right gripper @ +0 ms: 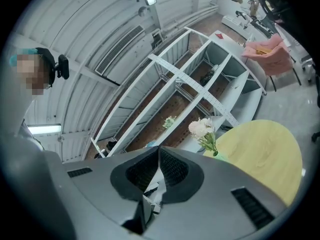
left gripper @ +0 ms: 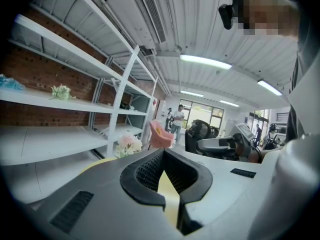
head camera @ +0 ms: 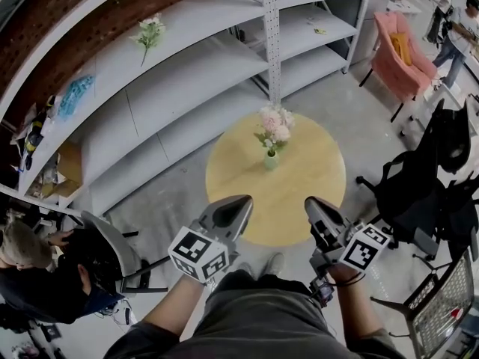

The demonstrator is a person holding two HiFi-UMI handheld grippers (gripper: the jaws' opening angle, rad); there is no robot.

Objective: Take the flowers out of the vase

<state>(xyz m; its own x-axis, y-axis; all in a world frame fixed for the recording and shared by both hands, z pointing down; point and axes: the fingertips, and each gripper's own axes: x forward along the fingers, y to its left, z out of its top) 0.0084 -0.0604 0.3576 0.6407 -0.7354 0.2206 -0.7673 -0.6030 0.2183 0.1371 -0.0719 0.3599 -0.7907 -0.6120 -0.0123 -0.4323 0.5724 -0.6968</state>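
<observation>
On the round yellow table [head camera: 299, 200] in front of you, a little beyond its middle, the small green vase [head camera: 271, 160] stands upright with the pink and white flowers [head camera: 275, 124] in it. Your left gripper [head camera: 241, 200] and your right gripper [head camera: 310, 203] hang over the near edge of this table, side by side and both well apart from the vase. Each has its jaws closed together with nothing between them. In the two gripper views you can see the ribbed black pads meeting at their tips.

For print, the left marker cube [head camera: 198, 254] and the right marker cube [head camera: 367, 249] carry black-and-white square patterns.

The head view alone shows you a seated person [head camera: 37, 275] at the near left, the black office chairs [head camera: 426, 193] at the right and a wire basket [head camera: 441, 305] at the near right. The left gripper view adds the ceiling with its long lamps [left gripper: 205, 60] and a standing person [left gripper: 178, 121] just beyond the pink chair [head camera: 400, 51]. The right gripper view is tilted and shows the flowers in front of the shelves.

The floor [head camera: 344, 103] is grey concrete. White metal shelves [head camera: 187, 73] fill the far left, against a red brick wall [head camera: 112, 13]. On one shelf lies a separate spray of pale flowers [head camera: 149, 32], and further left a blue thing [head camera: 75, 94] which I cannot identify.
</observation>
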